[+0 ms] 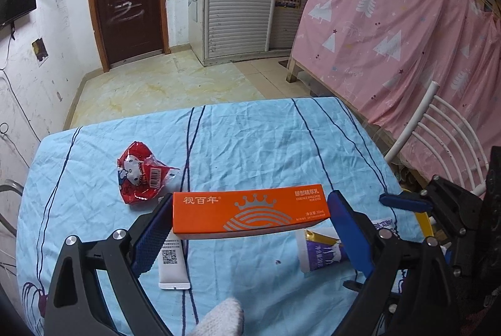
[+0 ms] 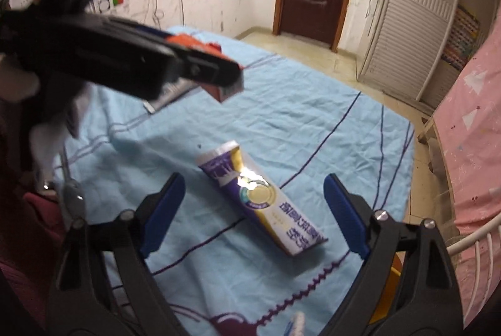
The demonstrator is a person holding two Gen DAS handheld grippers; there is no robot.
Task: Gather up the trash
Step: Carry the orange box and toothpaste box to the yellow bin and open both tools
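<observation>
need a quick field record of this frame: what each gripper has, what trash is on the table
left gripper: jaws shut on orange box, lifted off the cloth
right gripper: jaws open, above purple tube, not touching
red wrapper: lying on cloth, far left
white tube: lying under the box
table: covered by light blue cloth
bin: none in view
</observation>
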